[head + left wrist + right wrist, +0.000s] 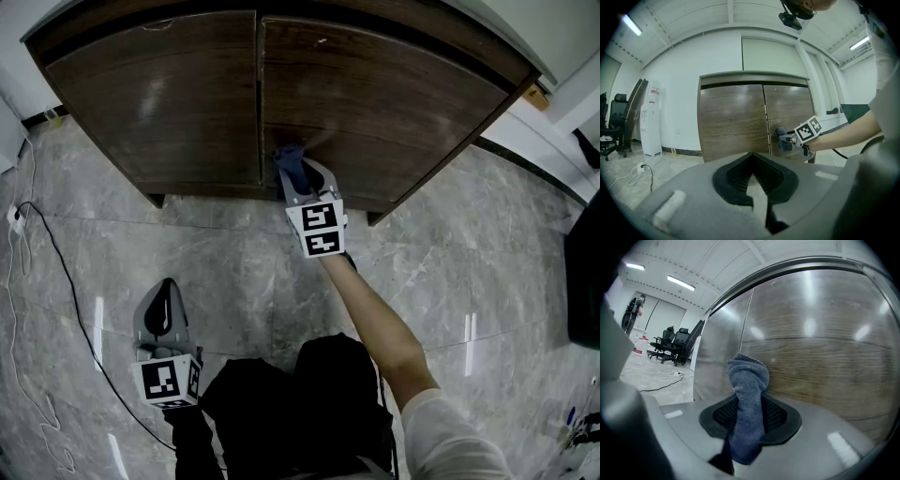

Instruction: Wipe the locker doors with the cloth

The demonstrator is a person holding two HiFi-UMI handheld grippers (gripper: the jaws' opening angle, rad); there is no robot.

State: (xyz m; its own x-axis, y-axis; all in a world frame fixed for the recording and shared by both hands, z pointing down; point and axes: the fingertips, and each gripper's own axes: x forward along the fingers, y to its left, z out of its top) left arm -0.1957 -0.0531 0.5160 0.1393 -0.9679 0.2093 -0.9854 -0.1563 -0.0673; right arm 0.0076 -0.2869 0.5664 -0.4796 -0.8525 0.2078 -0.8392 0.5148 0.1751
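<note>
While the cloth (289, 161) sits pinched in the jaws of the right gripper (296, 176), we note its bunched end pressed to the right door (384, 103), at centre frame in the head view, just right of the seam and low on the panel. From the right gripper view the cloth (747, 399) rises between the pads and its tip meets the wood grain.

Left gripper (167, 292) hangs at lower left of the head view, over the grey floor (244, 281), well apart from the locker. In its own view its jaws are pressed together at the tips with nothing between them.

Progress, as we judge it: wiping is under way on the right door, inner lower part. No damp streak or clean-versus-dusty line shows on either panel, so we cannot tell how much is covered. The left door (159, 94) has no cloth on it now; we count it, and the outer right panel, as possibly left to do.
</note>
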